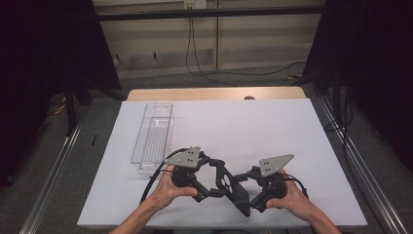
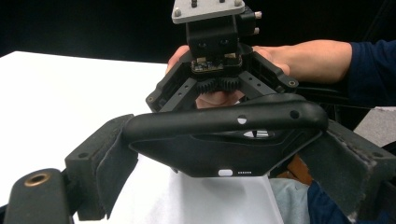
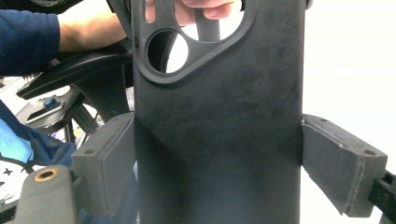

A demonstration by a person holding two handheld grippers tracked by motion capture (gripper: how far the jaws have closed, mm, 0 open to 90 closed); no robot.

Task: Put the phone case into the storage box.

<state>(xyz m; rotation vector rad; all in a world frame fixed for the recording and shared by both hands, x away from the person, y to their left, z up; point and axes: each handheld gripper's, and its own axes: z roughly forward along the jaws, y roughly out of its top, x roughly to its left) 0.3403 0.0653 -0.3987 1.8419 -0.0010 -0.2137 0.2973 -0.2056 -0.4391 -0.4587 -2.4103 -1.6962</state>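
We hold a black phone case [image 1: 233,187] between our two grippers, lifted just above the near edge of the white sheet [image 1: 253,126] that covers the table. In the high view the left gripper [image 1: 214,187] comes in from the left with our left hand [image 1: 168,190] wrapped around its body, and the right gripper [image 1: 246,192] comes in from the right under our right hand [image 1: 292,197]; the two tools meet at the case, each with its grey three-cornered plate facing up.

In the right gripper view the phone case [image 3: 217,116] stands upright between the two padded jaws, its camera cut-out at the top; both pads press against its long edges, so the right gripper [image 3: 217,154] is pinching the case across its width.

In the left gripper view the phone case [image 2: 224,140] lies crosswise between the pads, one rim turned toward the camera. The left pad sits against its end, the right pad lies close against the other end, and so the left gripper [image 2: 224,158] looks clamped on the case along its length, jaws set wide. Beyond it we see the right gripper [image 2: 217,70] head-on.

A clear plastic tray [image 1: 153,136] lies on the left part of the sheet, well apart from the case
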